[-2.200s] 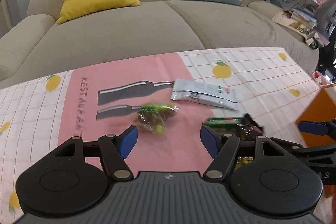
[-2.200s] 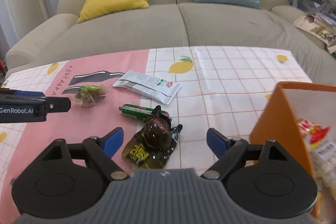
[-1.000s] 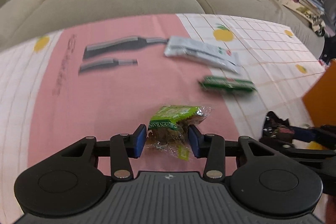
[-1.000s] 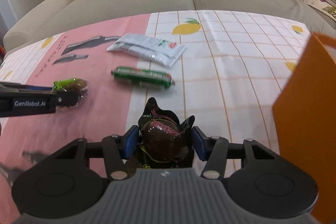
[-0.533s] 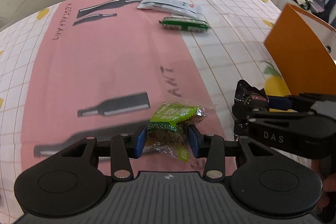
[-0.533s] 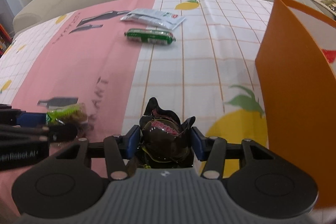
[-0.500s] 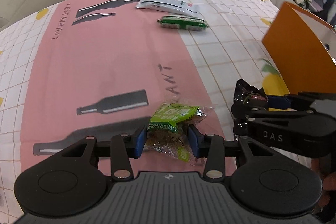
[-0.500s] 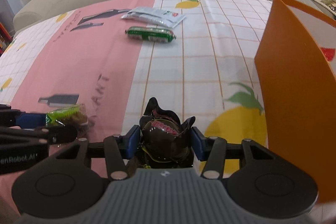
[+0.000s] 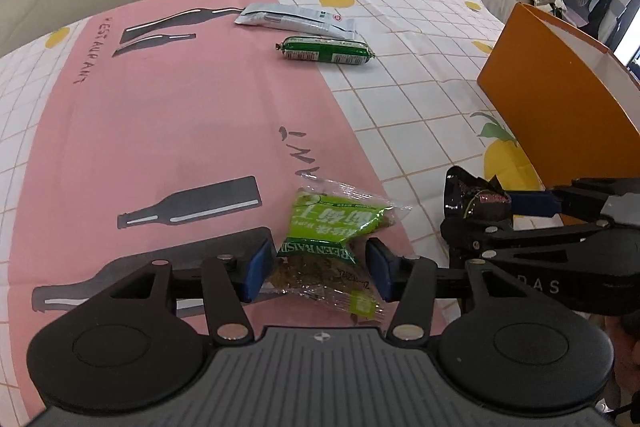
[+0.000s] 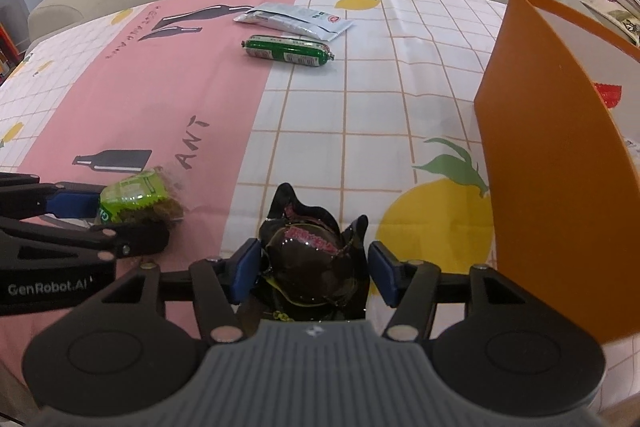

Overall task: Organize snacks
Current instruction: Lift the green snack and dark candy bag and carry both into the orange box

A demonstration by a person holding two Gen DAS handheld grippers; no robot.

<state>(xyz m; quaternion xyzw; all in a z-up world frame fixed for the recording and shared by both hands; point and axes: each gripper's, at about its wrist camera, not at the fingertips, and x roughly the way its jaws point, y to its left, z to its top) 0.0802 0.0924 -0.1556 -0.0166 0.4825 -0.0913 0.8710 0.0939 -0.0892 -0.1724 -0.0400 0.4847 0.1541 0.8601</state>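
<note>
Spreading, the left claw lets go of a light, crinkly raisin packet; the right claw likewise eases off a dark, slippery foil pouch, best gripped mid-body.

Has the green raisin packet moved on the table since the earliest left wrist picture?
Yes. The green raisin packet went from beside the silver pouch to the near edge, far from it.

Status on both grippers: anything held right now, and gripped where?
Both jaws are opening. Left gripper: green raisin packet between its pads at mid-body, right pad already clear. Right gripper: dark wrapped snack between its pads, gaps both sides; neither is clamped.
</note>
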